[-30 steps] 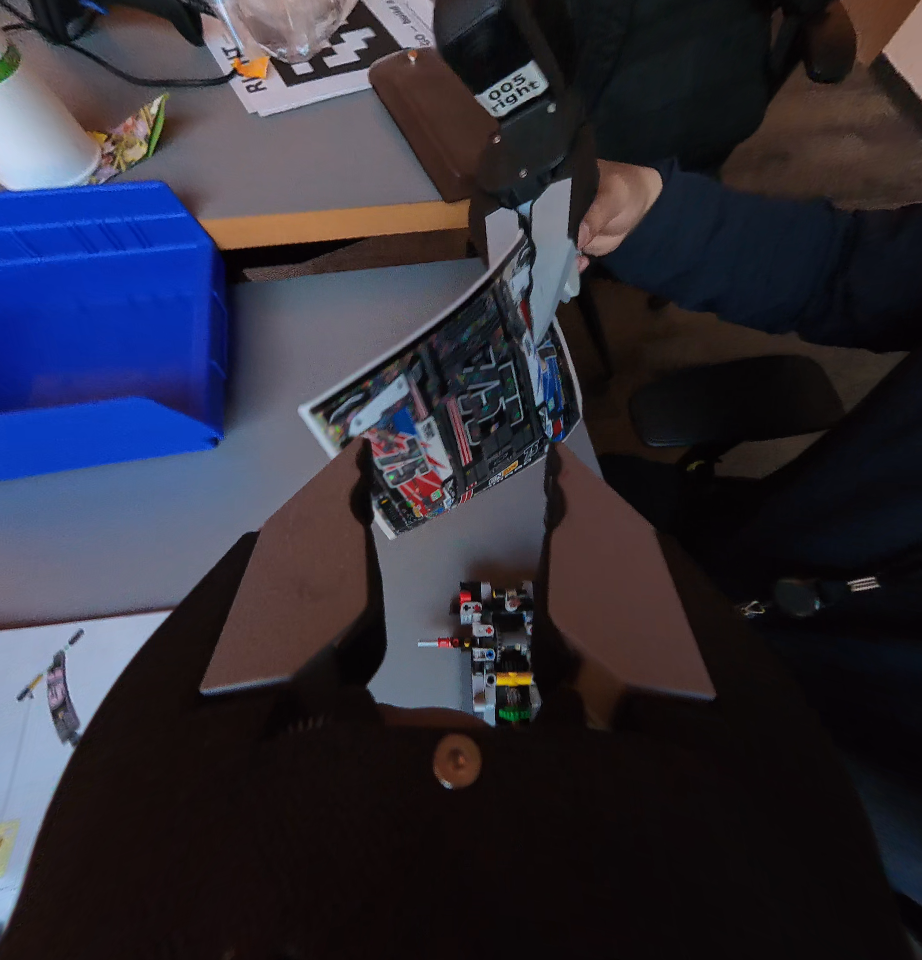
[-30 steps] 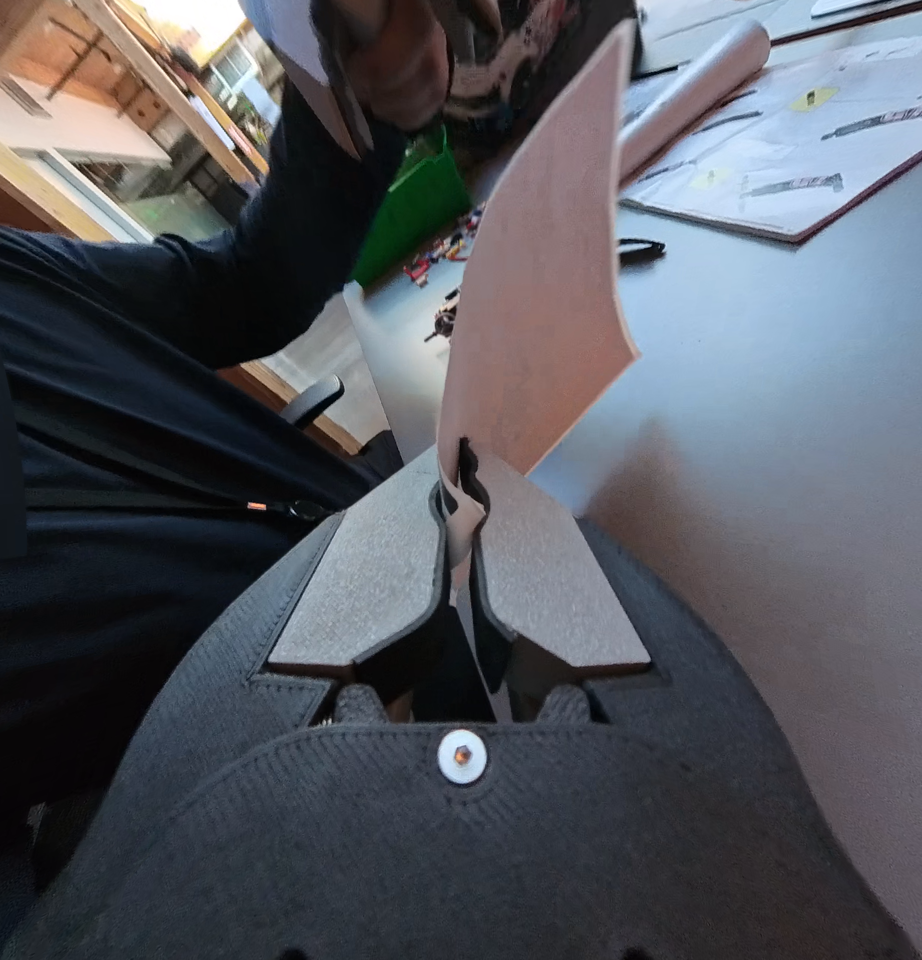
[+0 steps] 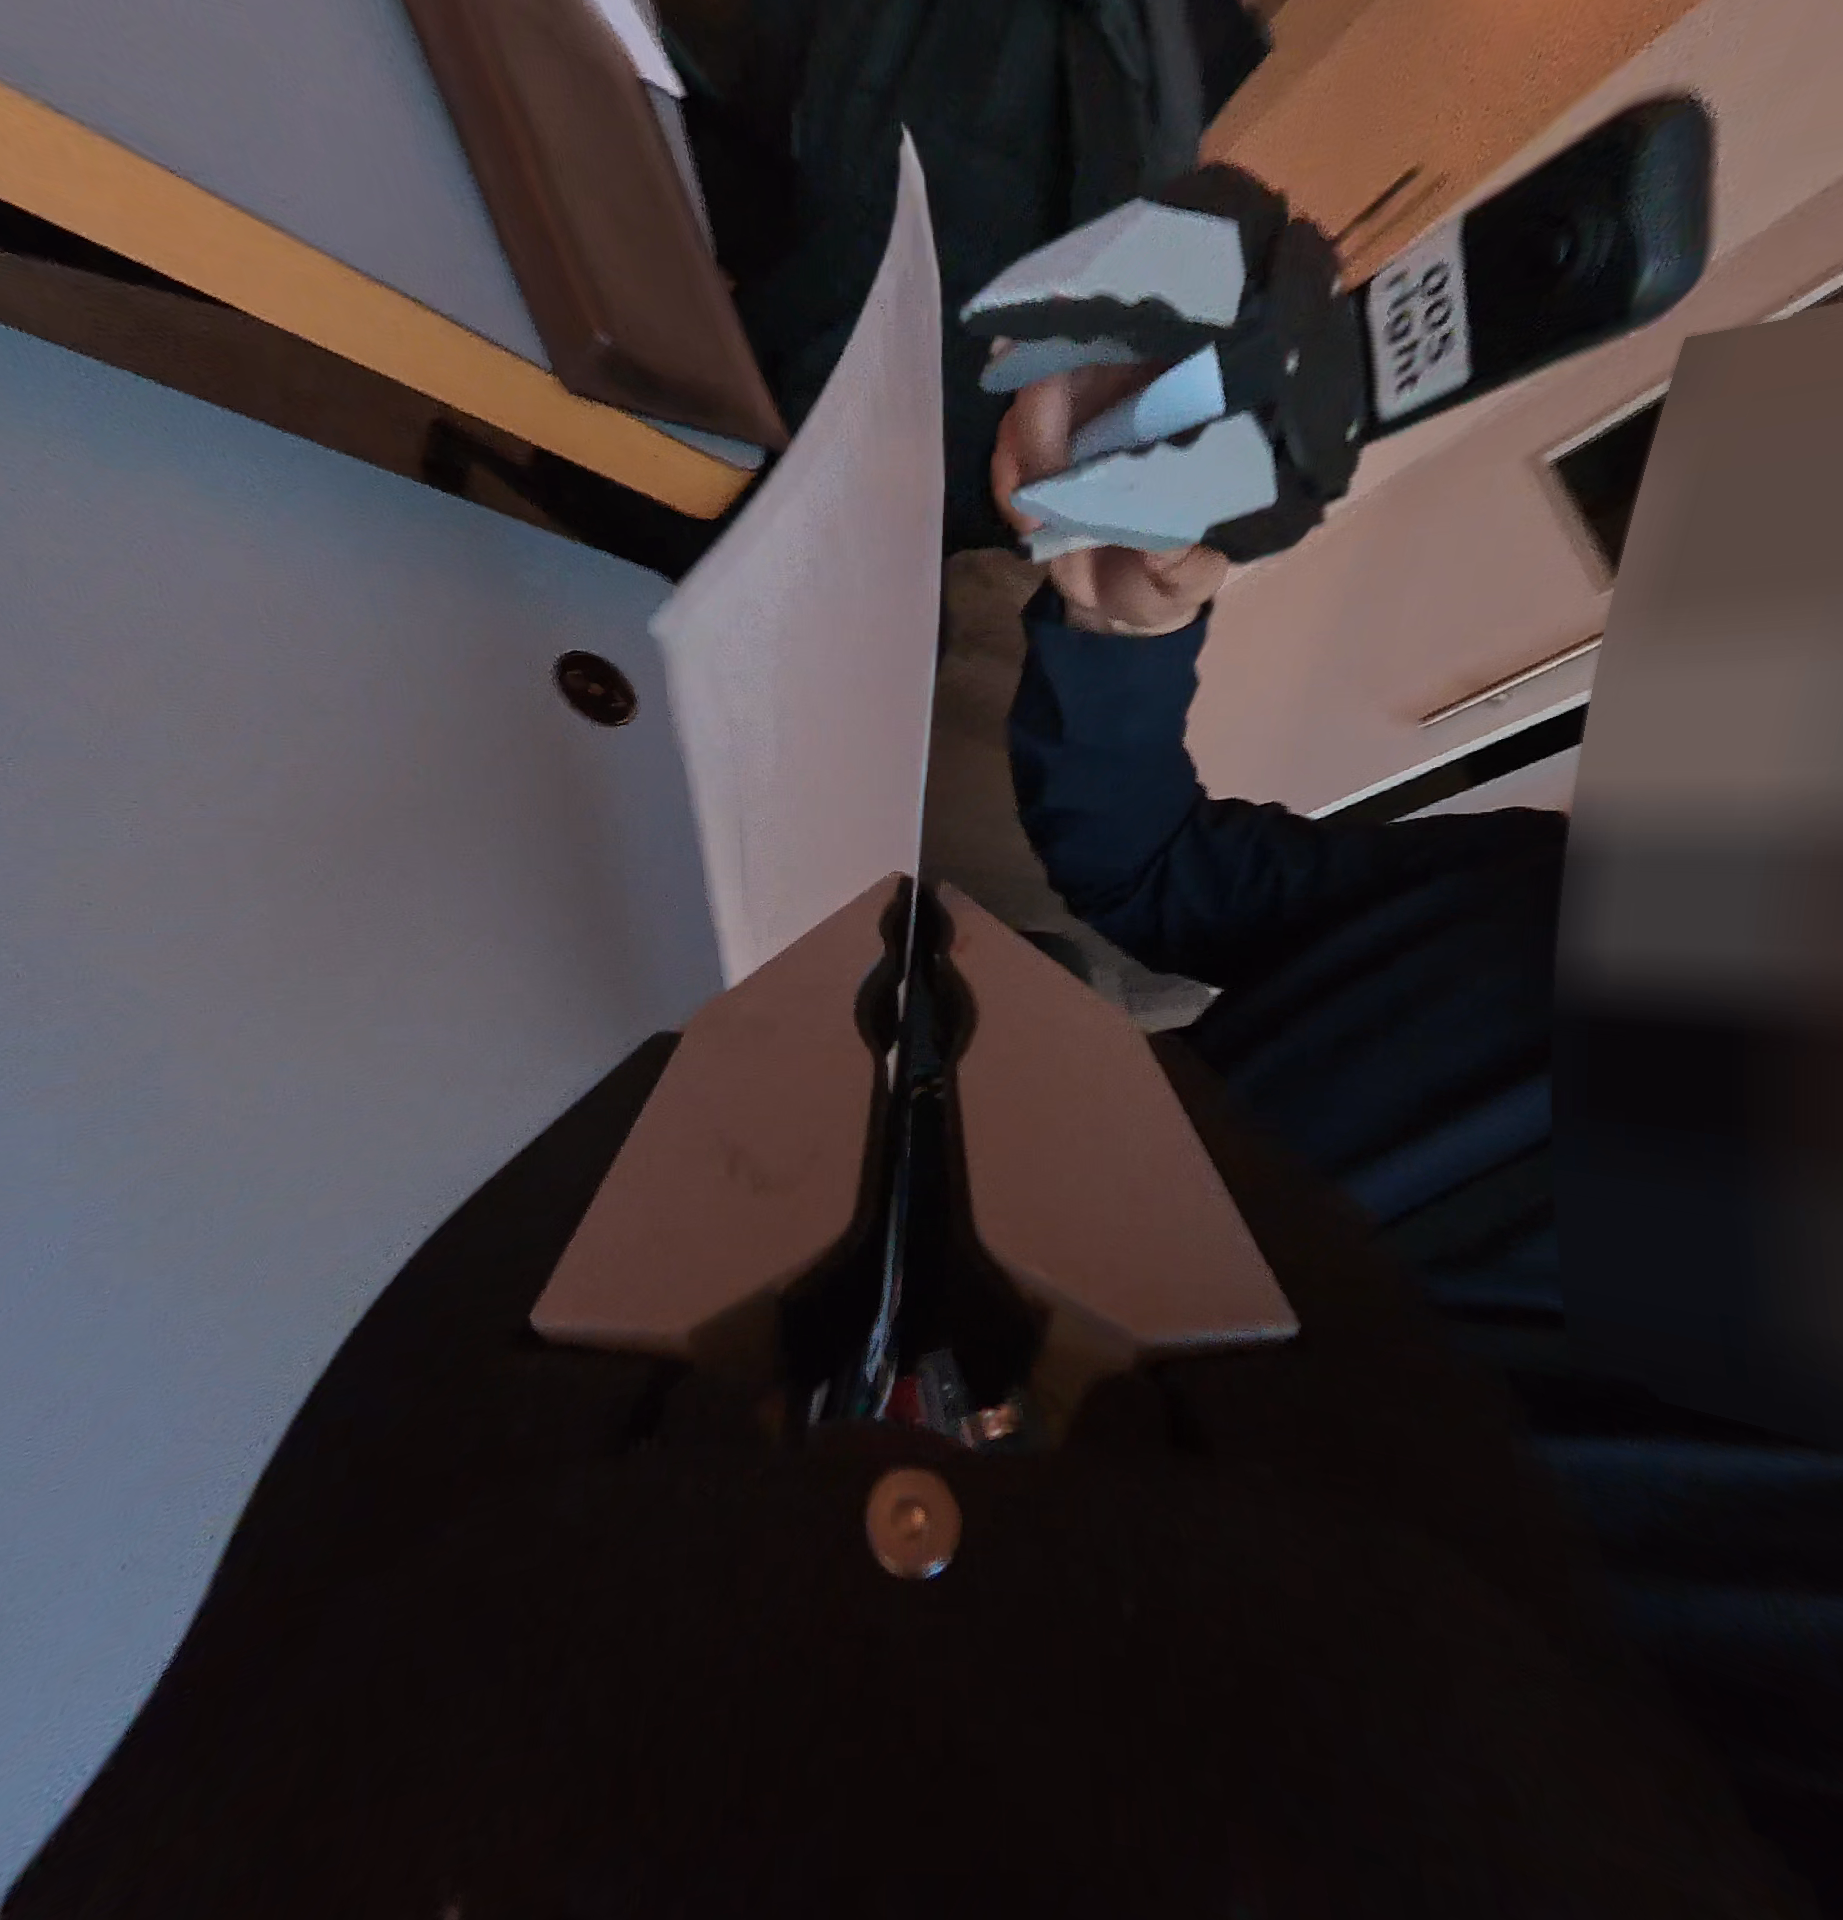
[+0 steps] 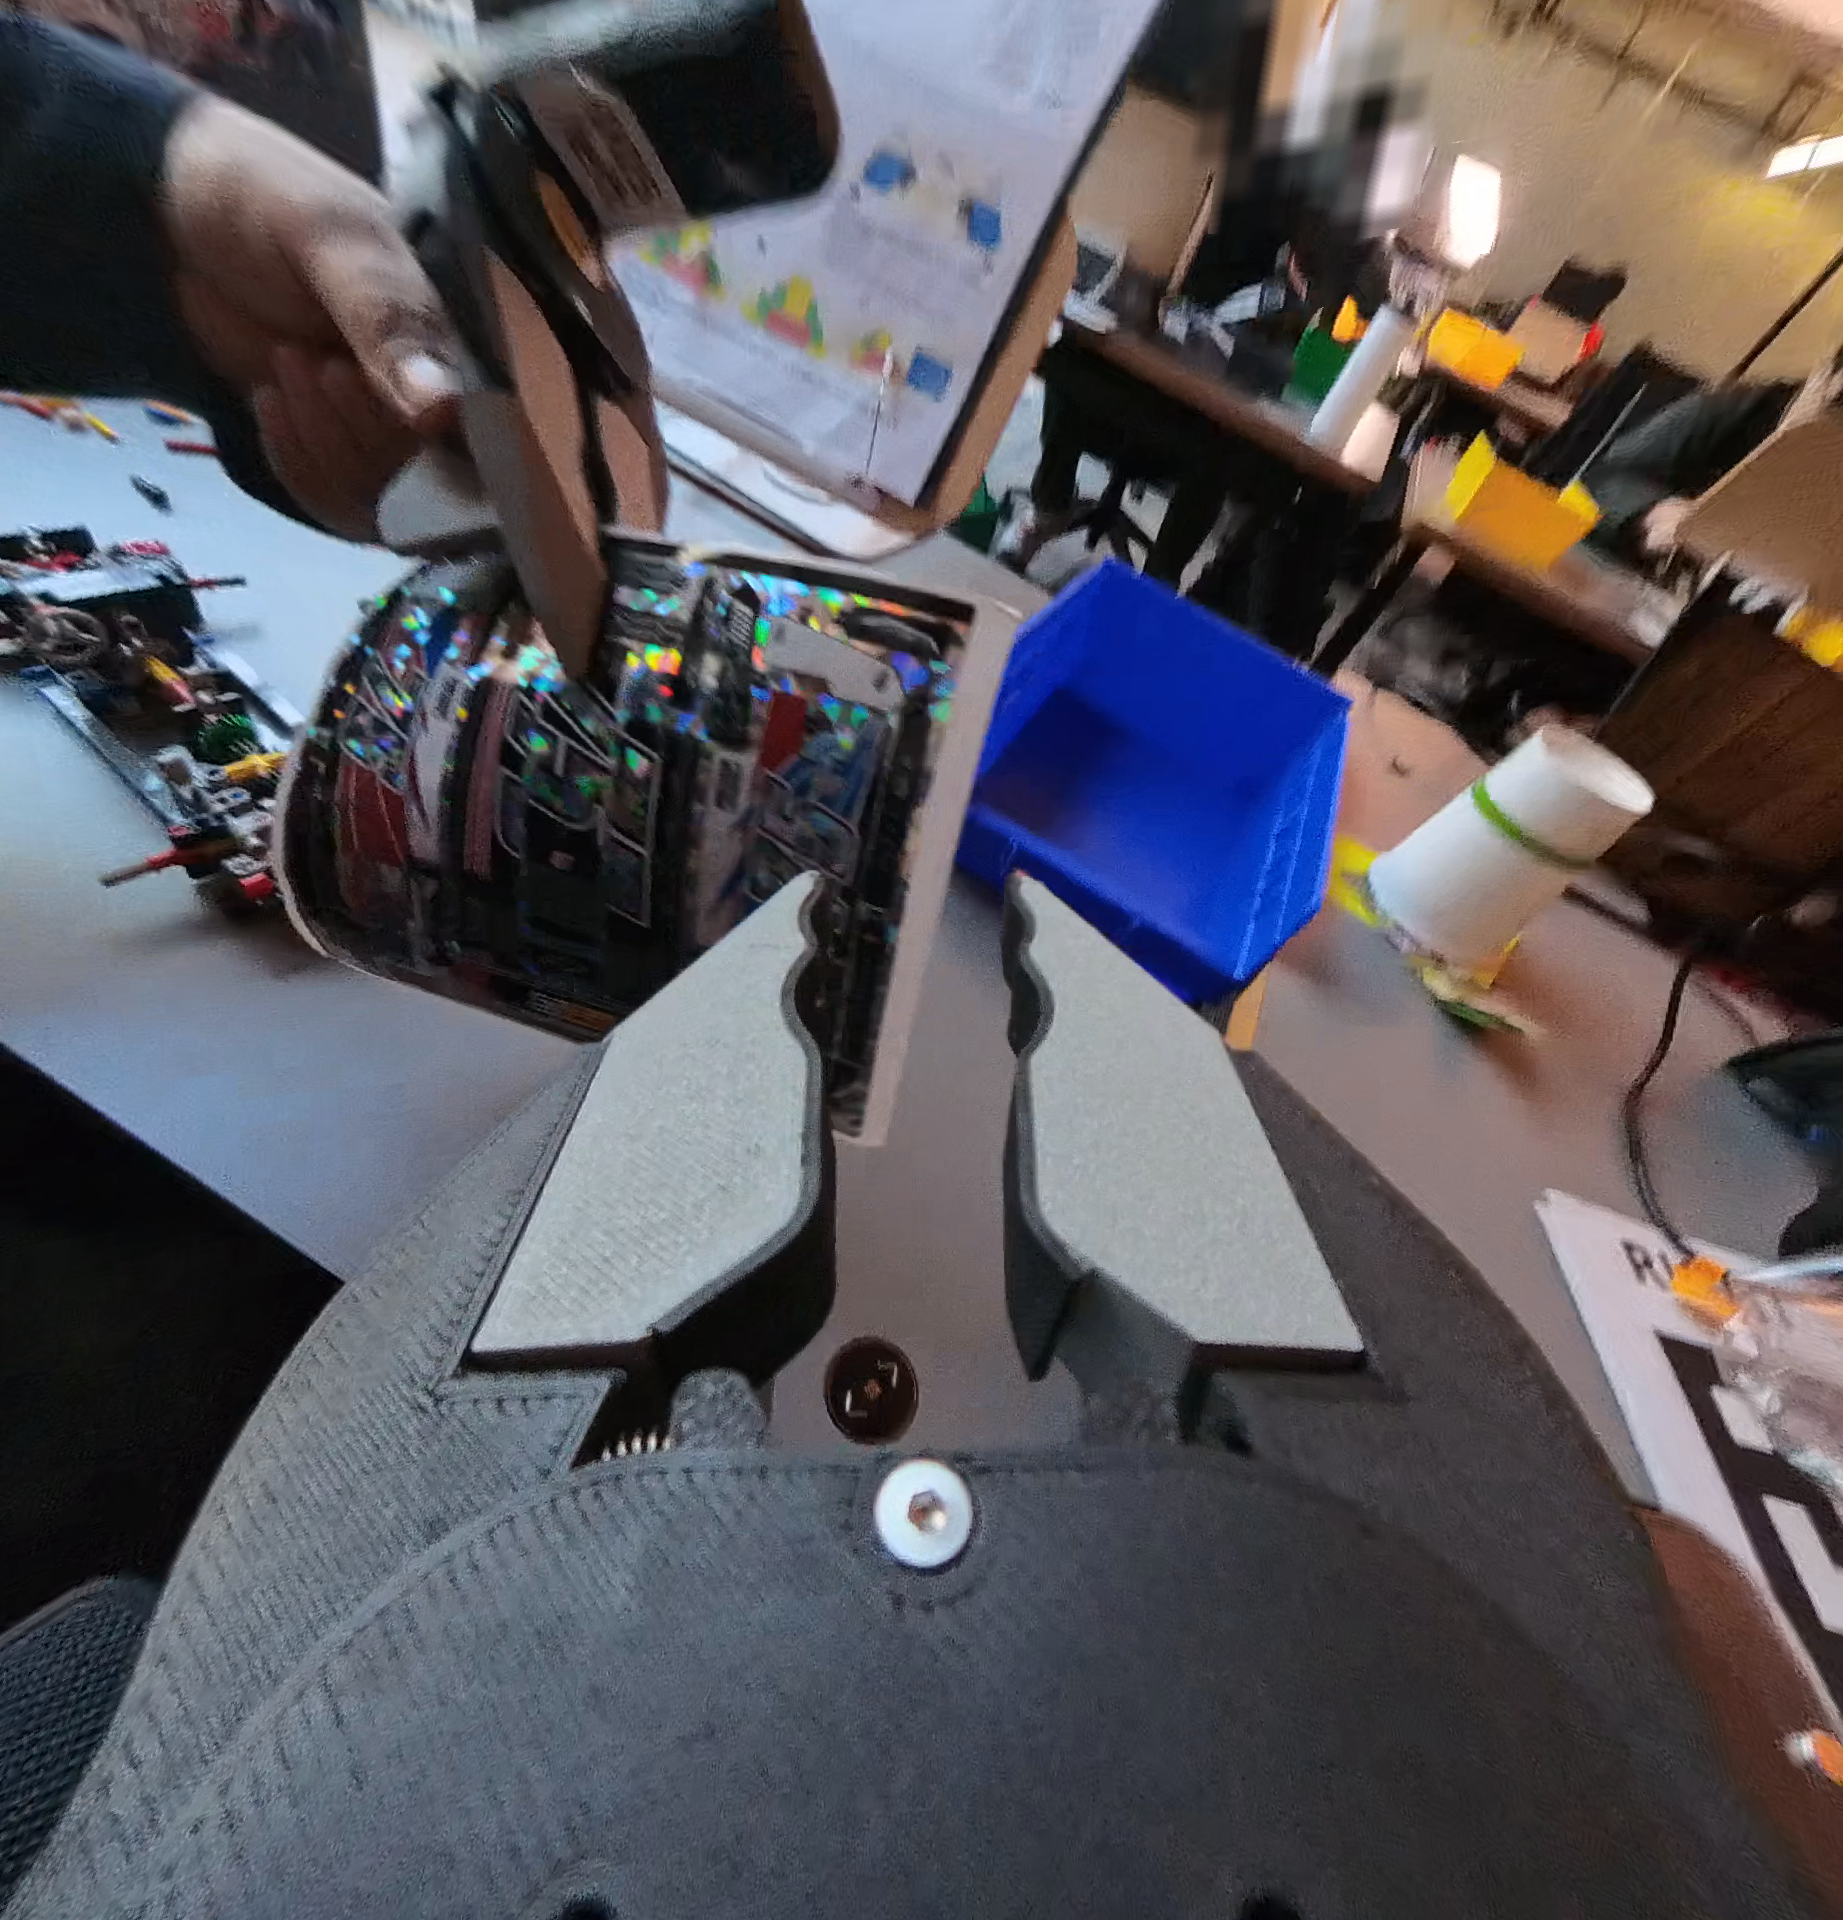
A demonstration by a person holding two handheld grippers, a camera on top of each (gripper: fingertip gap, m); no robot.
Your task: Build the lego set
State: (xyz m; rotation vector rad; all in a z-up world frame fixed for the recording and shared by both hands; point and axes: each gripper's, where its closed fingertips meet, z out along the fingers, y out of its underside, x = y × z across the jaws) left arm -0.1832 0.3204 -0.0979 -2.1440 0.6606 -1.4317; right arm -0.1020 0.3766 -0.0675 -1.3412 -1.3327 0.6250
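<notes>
Grey bench (image 4: 169,1039) in a cluttered workroom, two hand-held grippers at a sticker sheet.
A blue bin (image 4: 1156,769), a paper cup (image 4: 1499,842) and a toy brick model (image 4: 117,644) are sitting on the bench; the left hand-held gripper (image 3: 912,904) is pinching the sticker sheet (image 4: 605,790) near the bench's edge, while the right hand-held gripper (image 4: 912,914) is standing apart, gripping nothing, with the sheet's edge between its fingers.

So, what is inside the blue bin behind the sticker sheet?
The blue bin shows bare blue walls and floor; the sticker sheet covers its near left corner.
</notes>
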